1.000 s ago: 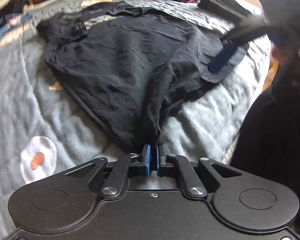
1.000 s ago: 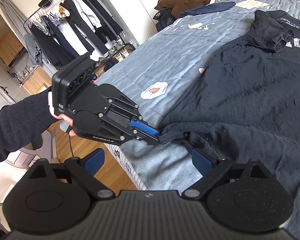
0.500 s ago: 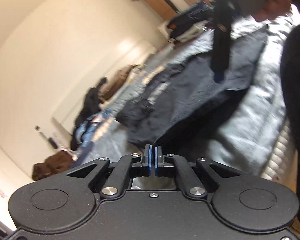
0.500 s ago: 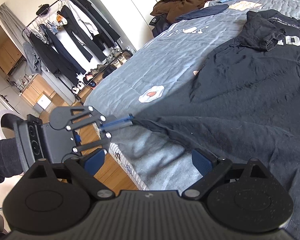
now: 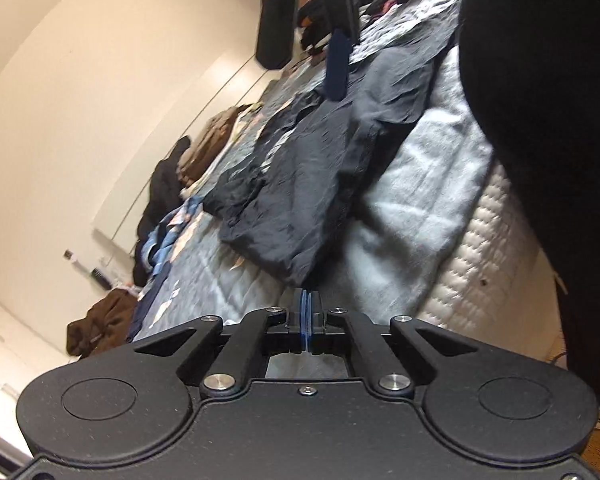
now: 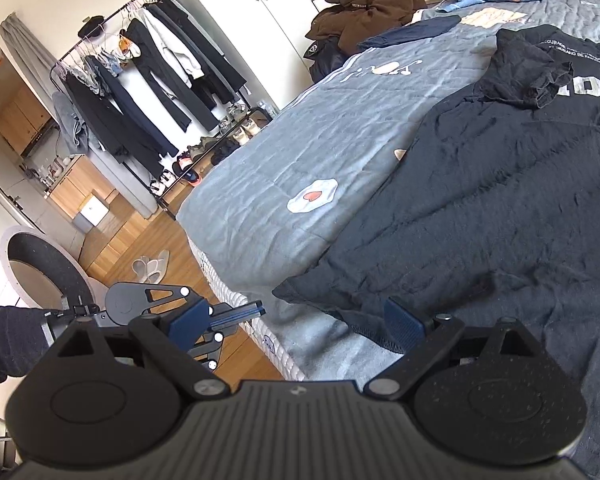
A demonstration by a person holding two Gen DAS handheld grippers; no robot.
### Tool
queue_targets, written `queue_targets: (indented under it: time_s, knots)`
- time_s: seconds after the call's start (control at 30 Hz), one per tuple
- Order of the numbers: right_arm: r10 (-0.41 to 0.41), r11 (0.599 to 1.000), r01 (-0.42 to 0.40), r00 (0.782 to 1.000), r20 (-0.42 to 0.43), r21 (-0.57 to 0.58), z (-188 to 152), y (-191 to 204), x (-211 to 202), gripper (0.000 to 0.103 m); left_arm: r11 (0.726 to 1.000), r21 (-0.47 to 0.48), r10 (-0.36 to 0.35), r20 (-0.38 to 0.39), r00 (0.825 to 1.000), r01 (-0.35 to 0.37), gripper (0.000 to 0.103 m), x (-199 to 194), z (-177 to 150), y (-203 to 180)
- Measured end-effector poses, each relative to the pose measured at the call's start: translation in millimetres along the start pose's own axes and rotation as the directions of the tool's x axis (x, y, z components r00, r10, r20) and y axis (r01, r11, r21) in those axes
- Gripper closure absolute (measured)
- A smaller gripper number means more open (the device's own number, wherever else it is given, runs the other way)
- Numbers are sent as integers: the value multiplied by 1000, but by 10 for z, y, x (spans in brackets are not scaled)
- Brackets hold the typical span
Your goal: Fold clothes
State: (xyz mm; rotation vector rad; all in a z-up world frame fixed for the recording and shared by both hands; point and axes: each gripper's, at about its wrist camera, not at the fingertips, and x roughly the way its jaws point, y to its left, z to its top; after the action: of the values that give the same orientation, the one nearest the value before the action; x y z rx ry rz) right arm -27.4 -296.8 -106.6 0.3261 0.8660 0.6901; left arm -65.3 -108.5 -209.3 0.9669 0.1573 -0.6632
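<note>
A black T-shirt (image 6: 500, 200) with white lettering lies spread flat on the grey bedspread (image 6: 268, 184); its near corner rests at the bed's edge. My left gripper (image 6: 258, 308) is shut and hovers just off the mattress edge, a short gap from that corner, with no cloth between its pads. In the left wrist view the left gripper (image 5: 306, 304) points at the same T-shirt (image 5: 300, 184) corner. My right gripper (image 6: 296, 324) is open above the hem, its right pad (image 6: 400, 326) close over the fabric. One blue finger of the right gripper (image 5: 338, 68) shows far off in the left wrist view.
A clothes rack (image 6: 148, 80) with hanging garments and shoes stands across the wooden floor (image 6: 132, 240). Brown and blue clothes (image 6: 372, 4) are piled at the bed's far end. A person's dark sleeve (image 6: 4, 344) holds the left gripper; a dark-clothed body (image 5: 548, 120) fills the right.
The left gripper held the shirt's corner taut a second ago; now it has rolled sideways, dropped past the bed edge and holds nothing. The corner has settled flat on the bed. The right gripper stayed open.
</note>
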Motion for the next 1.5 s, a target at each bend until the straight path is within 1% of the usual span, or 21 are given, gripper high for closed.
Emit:
queue_targets:
  time_s: [0.1,0.17,0.2,0.23,0.3,0.4,0.5,0.57,0.6,0.63,0.77,0.83,0.9,1.0,1.07,1.1,1.13,1.2,1.3,1.4,1.5]
  knots:
    - [-2,1000,2,1000,2,2,-9,10,-12,9,1000,-21,17,-26,1000,-18,100,-7,-47,-34]
    - [-3,1000,3,1000,0,-2,-24,17,-18,9,999,-35,27,-44,999,-29,93,-9,-76,-55]
    - [-4,1000,4,1000,-3,-2,-32,19,-17,9,998,-51,21,-45,999,-24,82,18,-71,-54]
    - [-6,1000,6,1000,-5,-2,-39,17,-12,9,998,-64,17,-45,999,-20,66,43,-66,-55]
    - [-11,1000,11,1000,-10,-5,-51,17,-4,9,998,-57,33,-19,999,-34,59,63,-54,-97]
    - [-27,999,26,999,-27,-20,-58,22,31,9,998,-46,41,4,999,-41,59,124,-20,-150]
    - [-25,1000,24,999,-31,-17,-49,20,62,9,994,-91,53,-25,998,-55,61,270,7,-149]
    - [-18,1000,17,999,-27,-17,-43,24,67,9,983,-173,60,-25,998,-63,72,309,21,-74]
    - [-15,1000,14,1000,-26,-18,-39,31,66,9,972,-225,61,-24,998,-65,82,316,28,-22]
    - [-14,1000,13,1000,-25,-19,-35,38,63,9,958,-278,58,-23,998,-62,86,313,32,37]
    - [-19,1000,19,1000,-20,-20,-23,29,59,9,883,-466,46,-33,998,-56,86,320,44,262]
    - [-35,999,34,999,-26,-25,-17,11,84,9,834,-551,15,-45,999,-38,85,347,57,370]
    - [-51,998,50,998,-34,-34,-10,1,117,9,773,-634,-39,-39,998,5,83,379,57,449]
    - [-55,998,53,998,-42,-44,-7,15,162,9,718,-693,-105,-19,994,63,78,440,50,513]
    - [-50,998,47,998,-44,-51,-2,30,186,9,678,-729,-147,-2,989,99,78,479,44,555]
    - [-51,997,49,998,-48,-56,-1,37,200,9,672,-733,-145,8,989,104,81,467,39,573]
    - [-57,997,54,997,-54,-63,0,44,217,9,666,-738,-145,16,989,110,88,457,34,592]
    - [-74,994,68,995,-71,-83,-2,53,252,9,644,-754,-178,21,984,132,90,498,19,689]
    - [-118,984,104,988,-95,-142,-5,81,317,9,561,-806,-246,56,968,189,92,472,-62,824]
    - [-219,953,195,972,-81,-232,8,120,399,9,468,-850,-306,102,947,243,92,429,-150,944]
    - [-288,913,256,956,-59,-317,24,125,498,11,459,-850,-325,109,939,258,92,406,-151,952]
